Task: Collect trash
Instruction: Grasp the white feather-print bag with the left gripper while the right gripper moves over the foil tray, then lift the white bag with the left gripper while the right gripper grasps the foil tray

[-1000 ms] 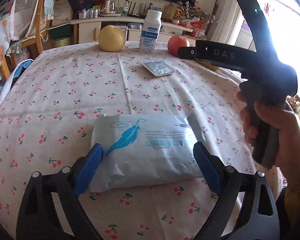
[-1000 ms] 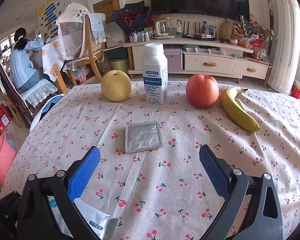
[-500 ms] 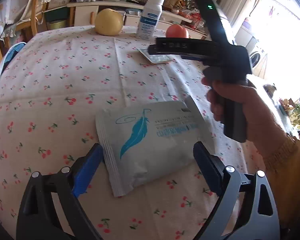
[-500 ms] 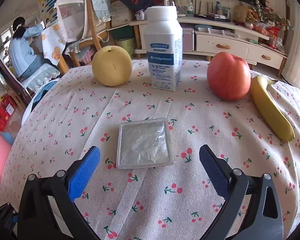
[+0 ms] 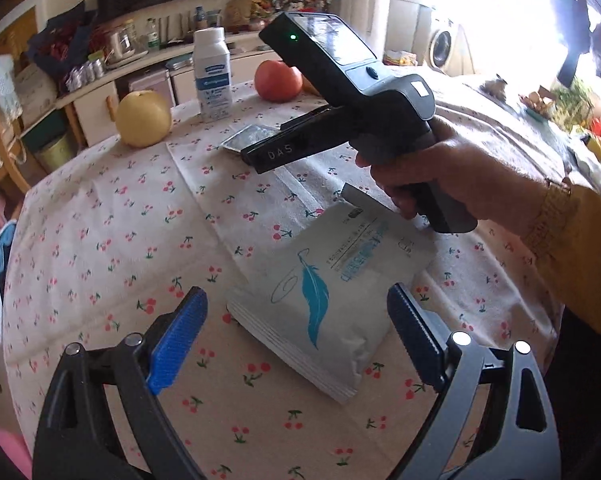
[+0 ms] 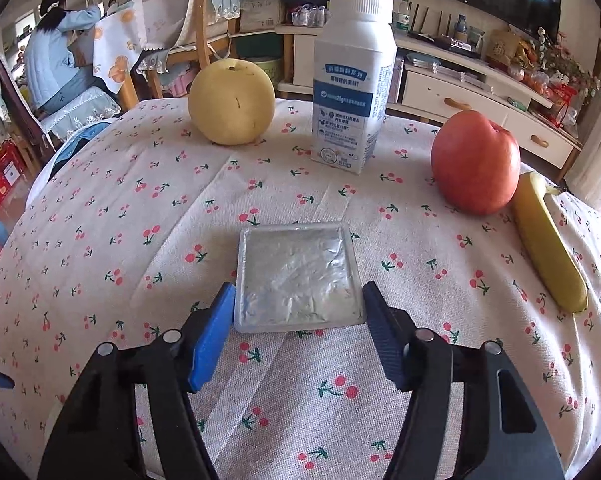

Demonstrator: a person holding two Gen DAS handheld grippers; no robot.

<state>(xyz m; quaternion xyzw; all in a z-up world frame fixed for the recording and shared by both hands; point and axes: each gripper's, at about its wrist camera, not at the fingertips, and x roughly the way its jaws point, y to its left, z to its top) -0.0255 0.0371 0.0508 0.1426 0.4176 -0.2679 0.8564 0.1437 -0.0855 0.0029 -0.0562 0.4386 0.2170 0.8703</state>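
Trash item one, the foil tray, lies flat on the counter with its near edge between the tips of my right gripper; my jaws stand part-open, flanking that edge and holding nothing, though contact I cannot tell. Tray outline is nearly square, so no long axis governs; it lies straight ahead, and in my judgement a short advance and a closing would seat it. Trash item two, the feather-print pouch, lies just ahead of my left gripper, whose jaws are wide open and empty; its long axis runs diagonally, from near-centre away to the right. Beyond the tray stand a yellow pear, a white bottle, a red apple and, right of the tray, a banana.
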